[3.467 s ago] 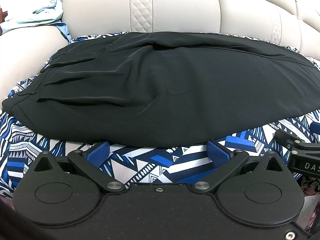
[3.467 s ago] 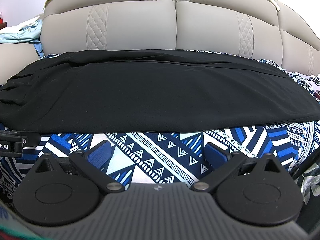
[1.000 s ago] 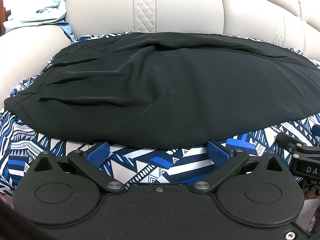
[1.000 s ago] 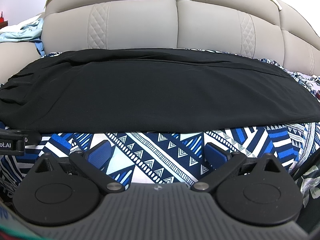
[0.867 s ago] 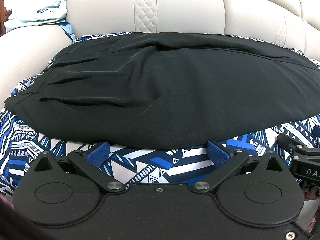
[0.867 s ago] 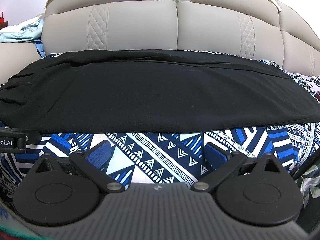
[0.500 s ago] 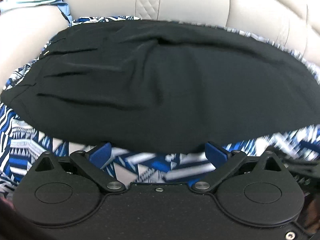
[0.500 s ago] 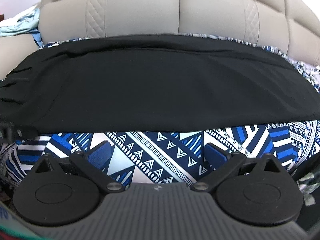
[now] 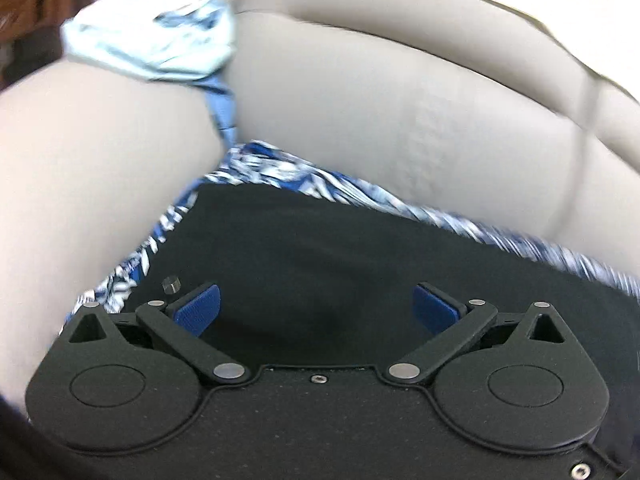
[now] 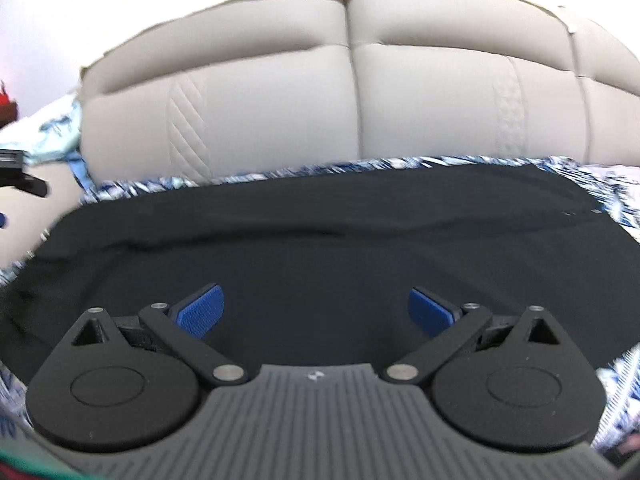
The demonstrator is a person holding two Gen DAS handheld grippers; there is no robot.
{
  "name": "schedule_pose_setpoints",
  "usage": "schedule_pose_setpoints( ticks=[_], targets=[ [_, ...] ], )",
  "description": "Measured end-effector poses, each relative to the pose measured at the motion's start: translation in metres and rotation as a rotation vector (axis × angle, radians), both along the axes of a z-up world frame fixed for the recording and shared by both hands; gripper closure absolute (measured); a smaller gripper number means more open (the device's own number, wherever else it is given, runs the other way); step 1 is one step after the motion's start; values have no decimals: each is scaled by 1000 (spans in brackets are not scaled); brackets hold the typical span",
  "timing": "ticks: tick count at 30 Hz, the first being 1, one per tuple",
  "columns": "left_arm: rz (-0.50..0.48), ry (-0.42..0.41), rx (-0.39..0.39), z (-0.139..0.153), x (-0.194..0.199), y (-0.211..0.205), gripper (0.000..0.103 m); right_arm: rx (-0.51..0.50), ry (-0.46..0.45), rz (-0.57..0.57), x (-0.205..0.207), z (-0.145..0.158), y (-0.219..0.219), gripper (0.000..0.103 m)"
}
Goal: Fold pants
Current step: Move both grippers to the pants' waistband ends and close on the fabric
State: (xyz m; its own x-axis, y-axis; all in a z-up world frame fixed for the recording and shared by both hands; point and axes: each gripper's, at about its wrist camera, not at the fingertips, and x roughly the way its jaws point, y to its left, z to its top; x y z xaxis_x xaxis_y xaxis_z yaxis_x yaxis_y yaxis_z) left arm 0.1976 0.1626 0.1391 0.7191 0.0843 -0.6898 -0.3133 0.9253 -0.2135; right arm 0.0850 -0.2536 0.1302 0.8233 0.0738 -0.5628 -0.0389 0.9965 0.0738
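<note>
Both claws are held wide apart above the black pants (image 10: pixel 320 248) spread on the sofa (image 10: pixel 280 112): left claw (image 9: pixel 316 308), right claw (image 10: pixel 316 308). Nothing is gripped; an edge must be pinched next.

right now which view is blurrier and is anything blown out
Left wrist view: heavier motion smear on the patterned cover and light blue cloth; the left gripper stays sharp. Right wrist view: milder blur, the background above the sofa back washed out white.
</note>
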Motion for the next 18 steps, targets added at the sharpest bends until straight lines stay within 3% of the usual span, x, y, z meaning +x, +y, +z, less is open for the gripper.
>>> schedule_pose_setpoints(
  ticks=[6, 11, 18],
  targets=[
    [179, 49, -123, -19, 95, 56, 1, 10, -36, 78, 35, -5, 20, 0],
    [315, 114, -93, -49, 161, 70, 1, -37, -56, 125, 51, -24, 42, 0],
    [429, 223, -79, -100, 212, 76, 1, -114, -52, 128, 64, -43, 53, 0]
  ],
)
